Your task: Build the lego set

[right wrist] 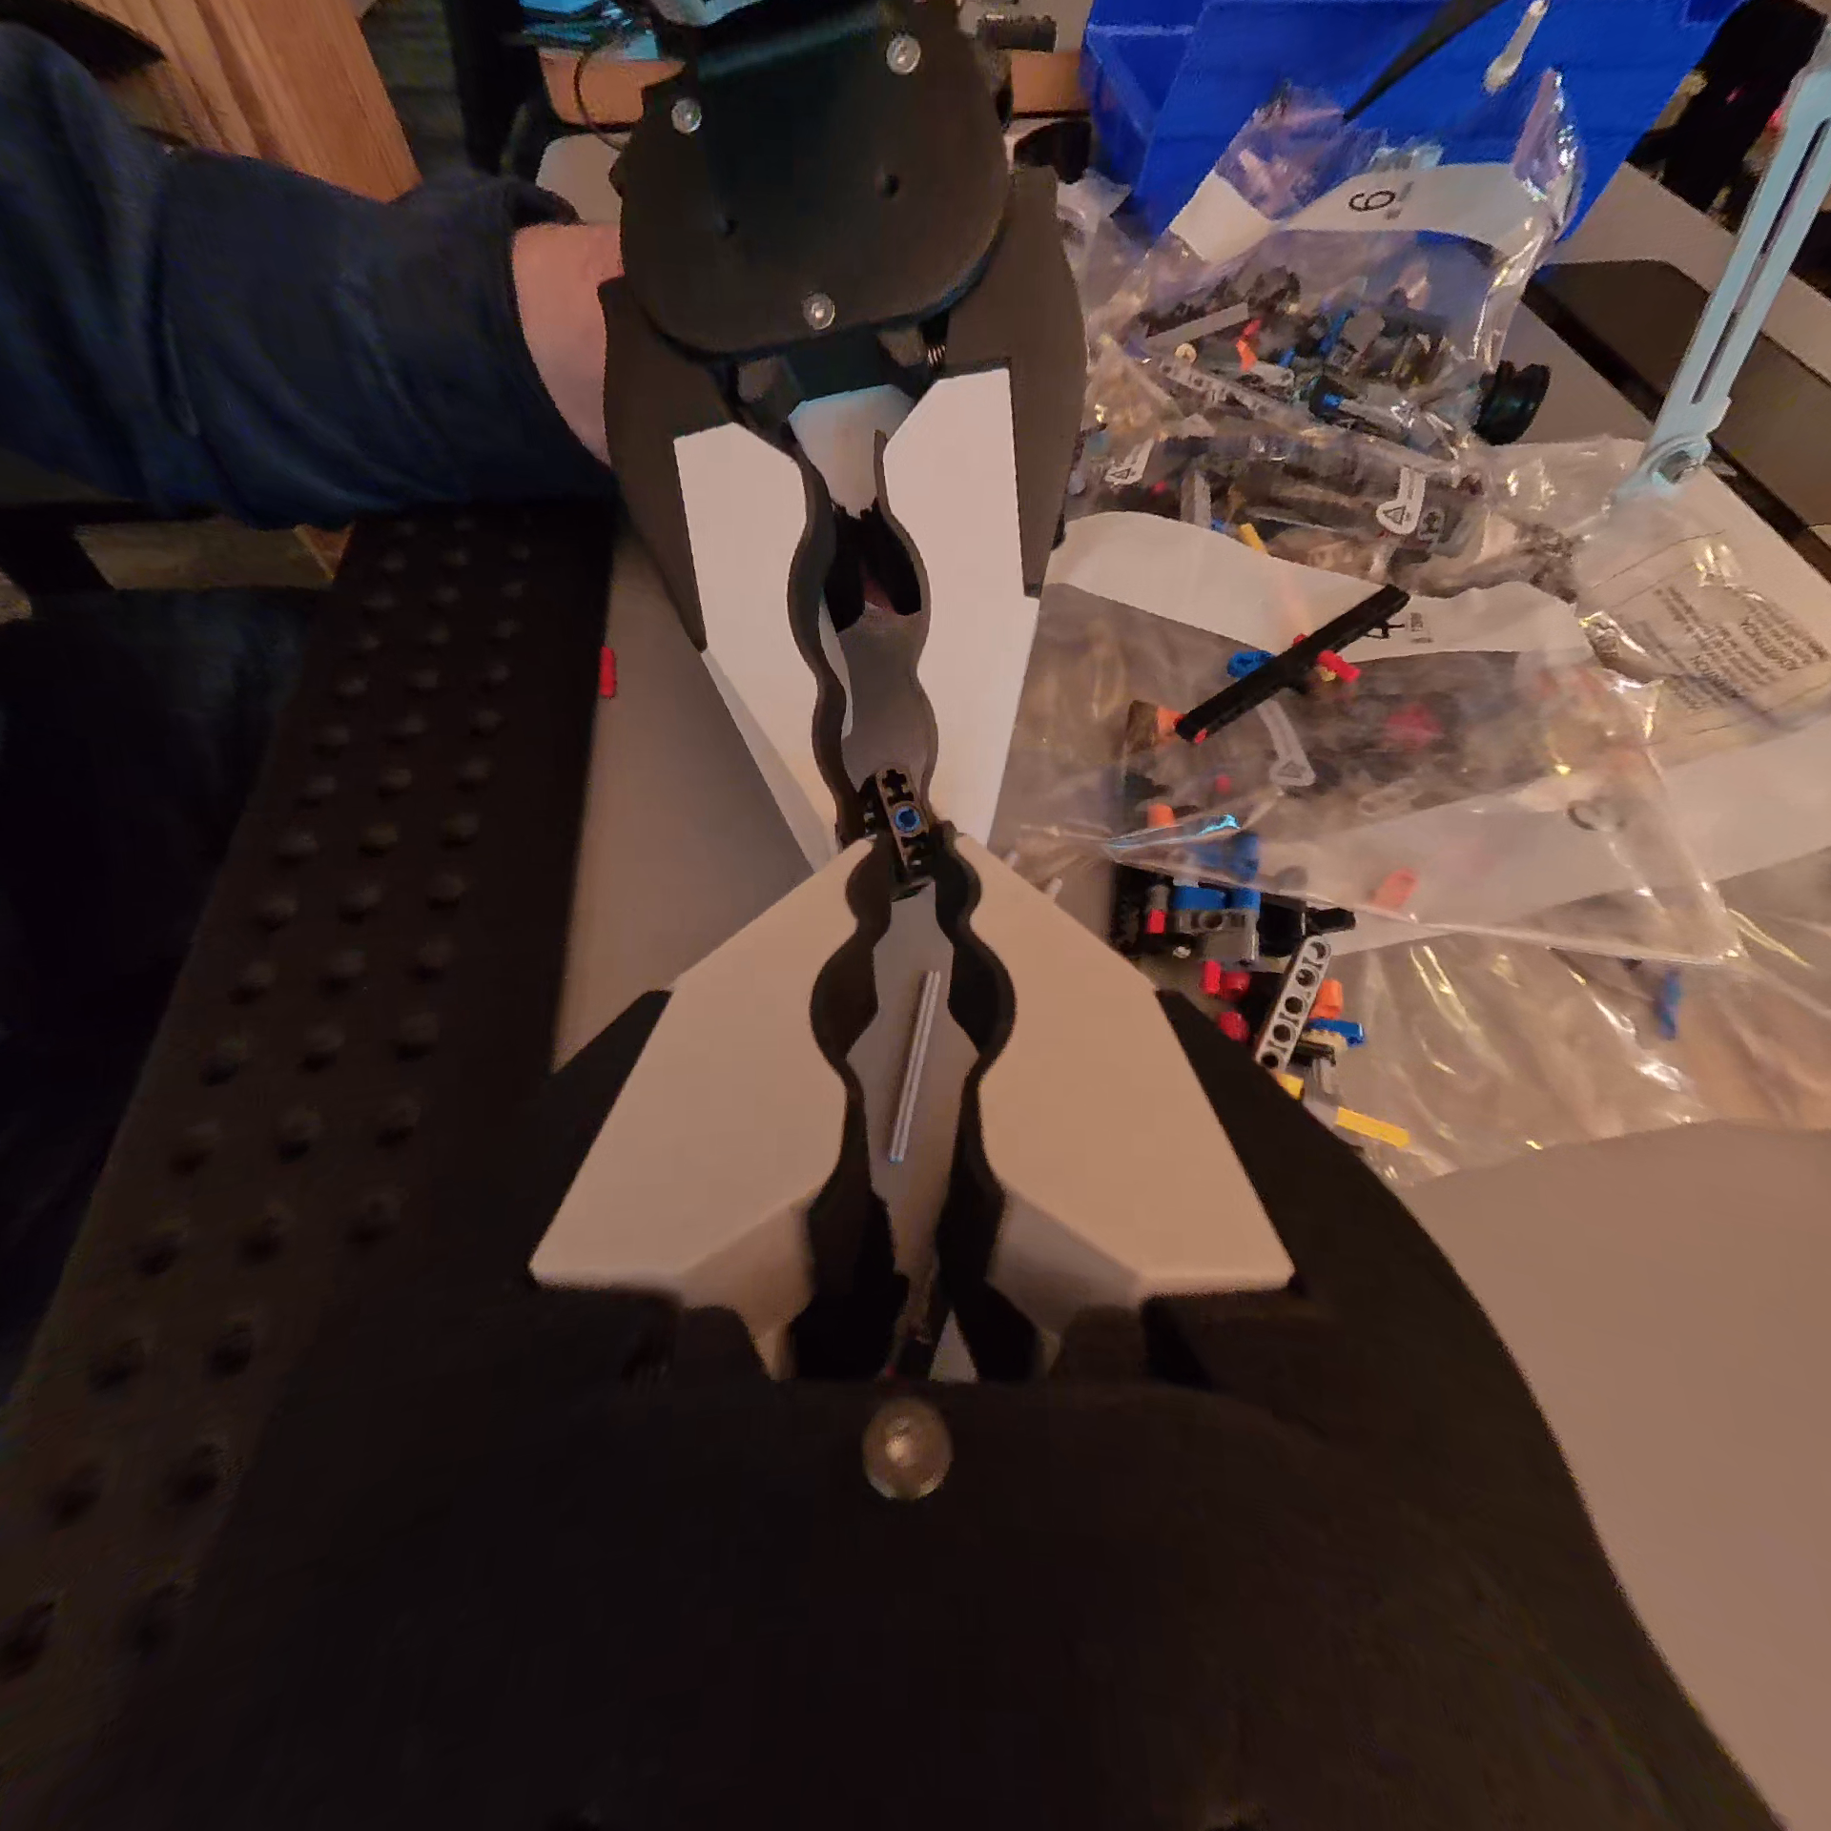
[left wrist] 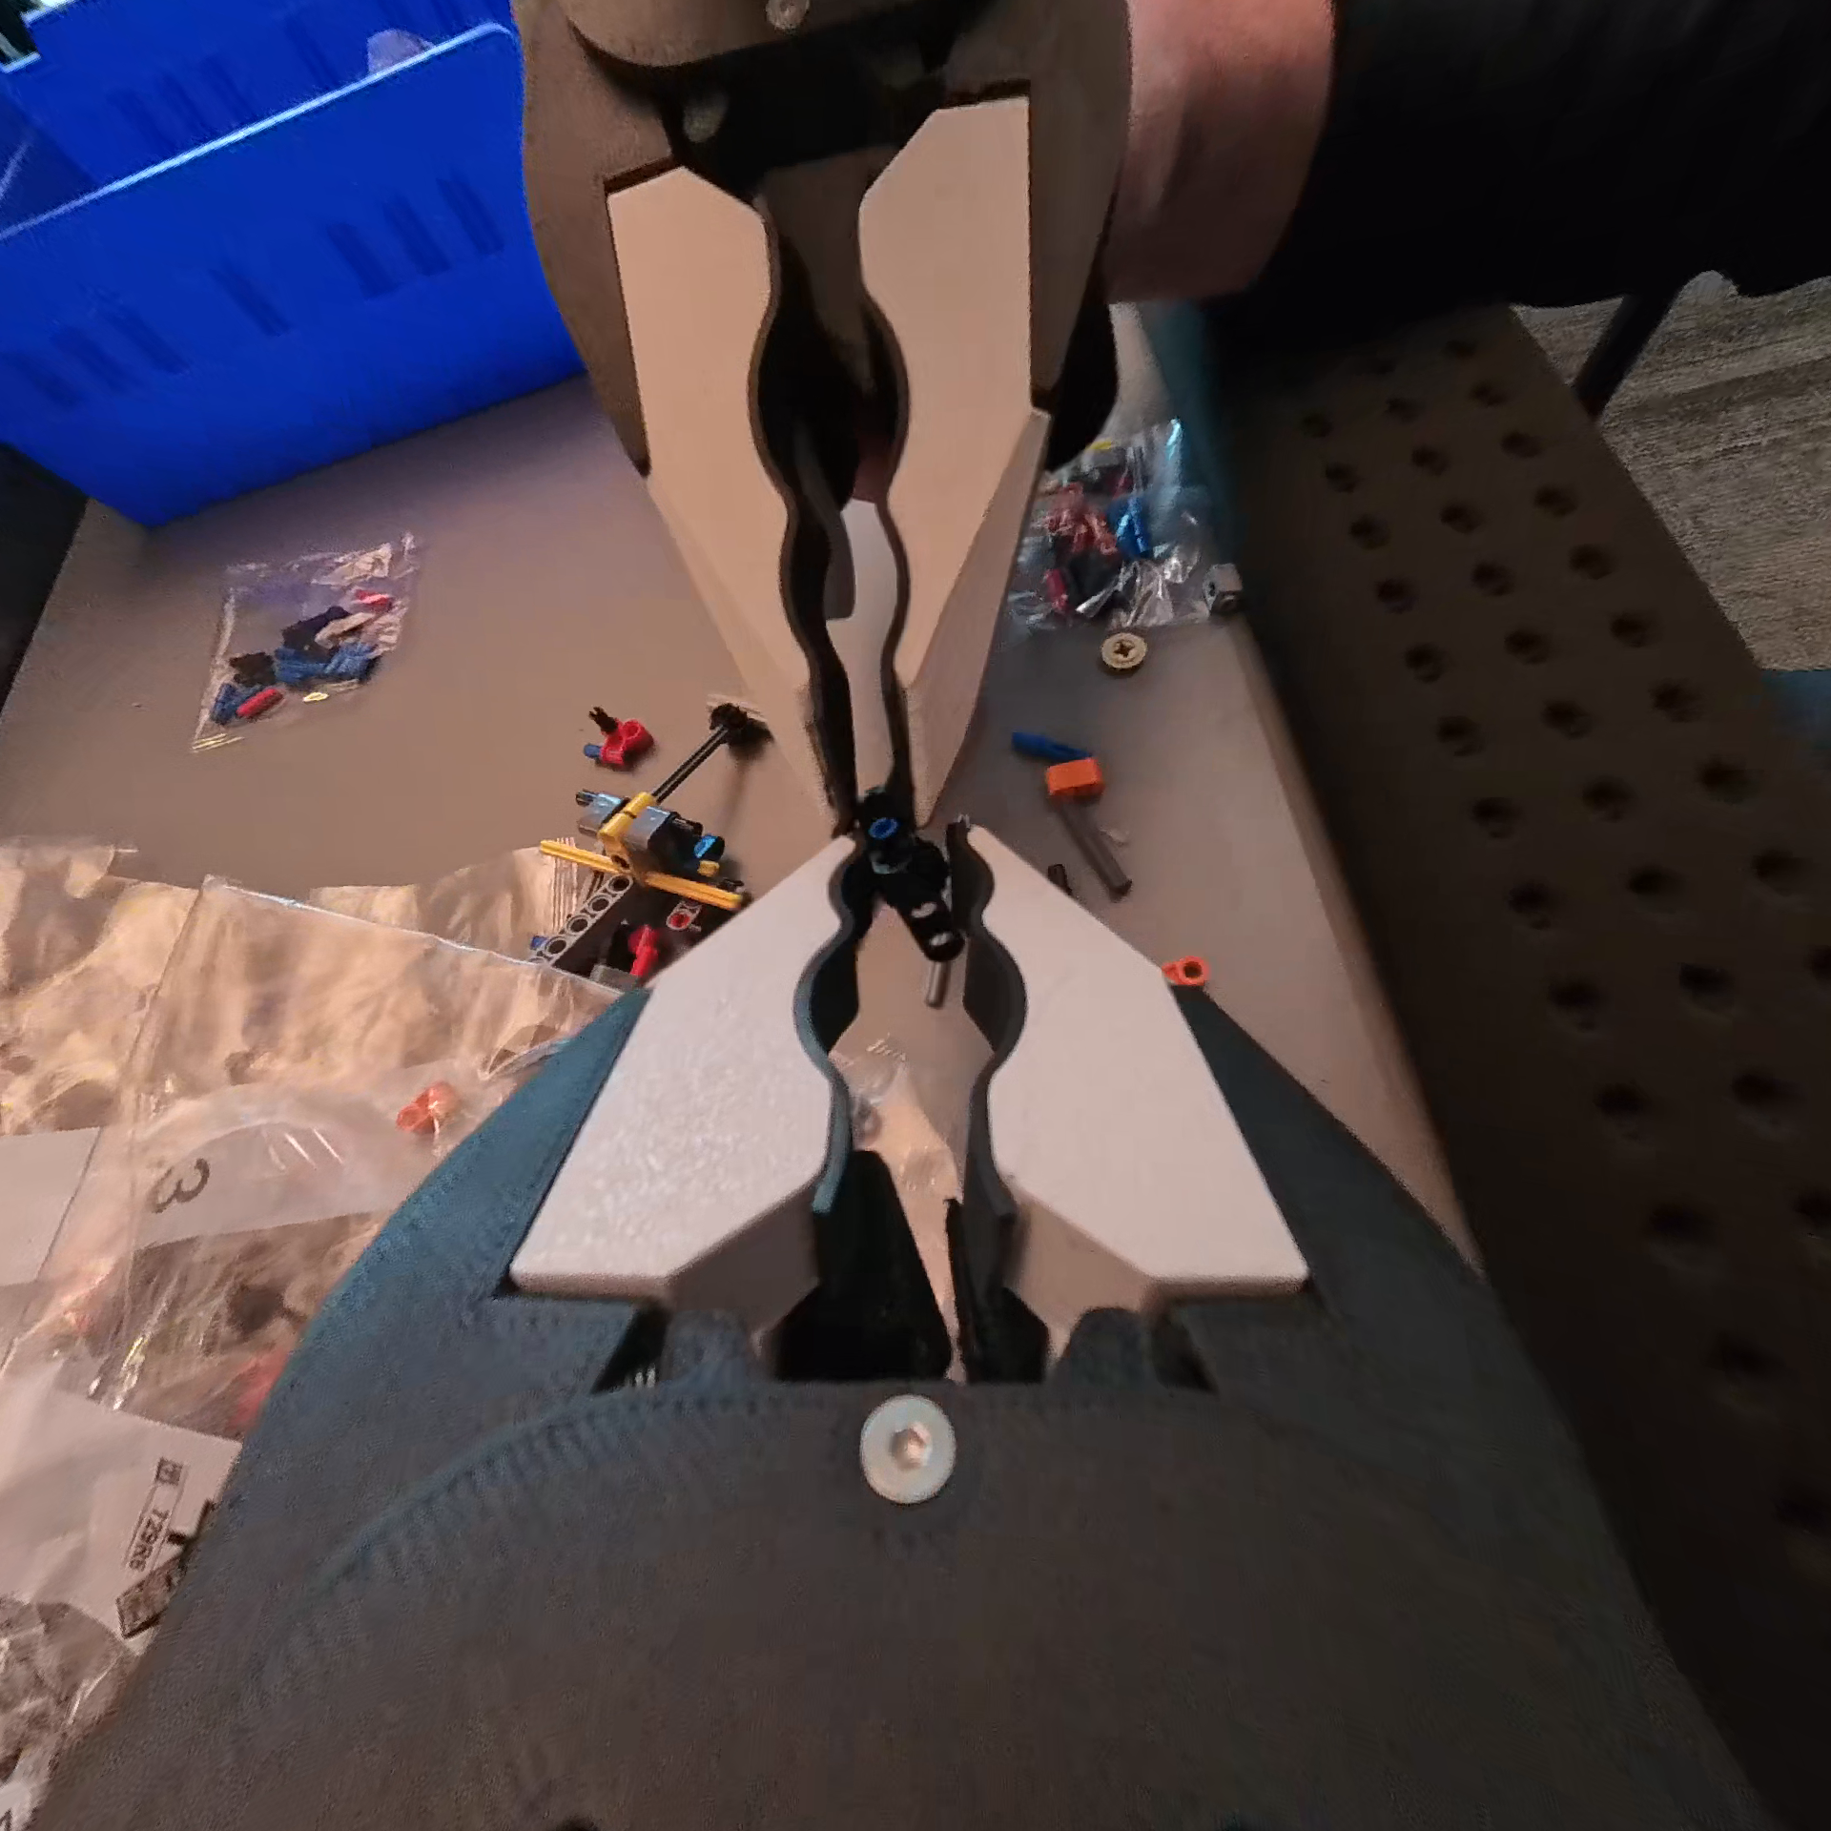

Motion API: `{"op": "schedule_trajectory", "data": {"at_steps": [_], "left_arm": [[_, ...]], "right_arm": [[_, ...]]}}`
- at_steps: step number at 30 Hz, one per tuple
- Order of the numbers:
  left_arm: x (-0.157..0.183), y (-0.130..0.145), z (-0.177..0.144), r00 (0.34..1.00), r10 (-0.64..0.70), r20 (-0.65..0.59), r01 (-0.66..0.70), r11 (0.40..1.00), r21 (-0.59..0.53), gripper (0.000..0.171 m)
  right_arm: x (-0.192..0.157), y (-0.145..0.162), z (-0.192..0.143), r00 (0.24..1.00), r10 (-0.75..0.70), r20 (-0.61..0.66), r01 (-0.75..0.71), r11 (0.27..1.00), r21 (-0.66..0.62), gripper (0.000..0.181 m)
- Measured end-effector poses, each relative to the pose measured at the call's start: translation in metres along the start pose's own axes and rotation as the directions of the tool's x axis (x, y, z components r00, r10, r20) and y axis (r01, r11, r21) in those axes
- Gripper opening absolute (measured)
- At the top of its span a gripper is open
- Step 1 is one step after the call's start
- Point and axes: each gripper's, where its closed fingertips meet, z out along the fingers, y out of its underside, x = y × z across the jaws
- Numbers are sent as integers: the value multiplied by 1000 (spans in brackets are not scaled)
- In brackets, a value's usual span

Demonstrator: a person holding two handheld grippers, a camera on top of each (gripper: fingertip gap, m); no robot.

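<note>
My left gripper [left wrist: 904,844] and my right gripper [right wrist: 910,850] meet tip to tip above the grey table [left wrist: 555,594]. Both are shut on one small black lego piece [left wrist: 919,892] with a blue pin [left wrist: 882,828] in it. In the right wrist view the same black piece [right wrist: 907,832] sits between my fingertips, and the left gripper [right wrist: 890,785] grips its far end. In the left wrist view the right gripper [left wrist: 872,793] comes in from the top. A thin grey axle [right wrist: 914,1065] shows below, between the right gripper's fingers.
A yellow-and-grey partial build [left wrist: 644,832] and loose pieces, among them an orange one [left wrist: 1075,778], lie on the table. Clear bags of parts [right wrist: 1338,396] lie on the table, and a blue bin [left wrist: 248,297] stands at the back. A dark perforated board [left wrist: 1536,793] runs along one side.
</note>
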Motion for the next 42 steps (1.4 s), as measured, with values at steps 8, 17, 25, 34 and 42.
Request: {"op": "schedule_trajectory", "data": {"at_steps": [8, 17, 25, 34, 42], "left_arm": [[-18, -1, -9, 992, -117, 46, 114, 992, 49, 29], [-15, -18, -8, 983, -181, -11, 180, 971, 159, 12], [-9, -9, 0, 995, -94, 19, 93, 993, 66, 12], [-10, -18, 0, 996, -76, 42, 72, 993, 93, 16], [-10, 12, 8, 994, -111, 20, 111, 994, -17, 12]], "right_arm": [[10, -12, -20, 998, 70, -9, -68, 992, 107, 5], [11, -14, -17, 998, 57, -27, -53, 991, 121, 5], [5, -8, -9, 999, -5, -40, 7, 998, 68, 5], [4, -6, -11, 997, -46, -67, 47, 999, 20, 4], [8, -27, -38, 996, -19, -90, 33, 987, 157, 4]]}}
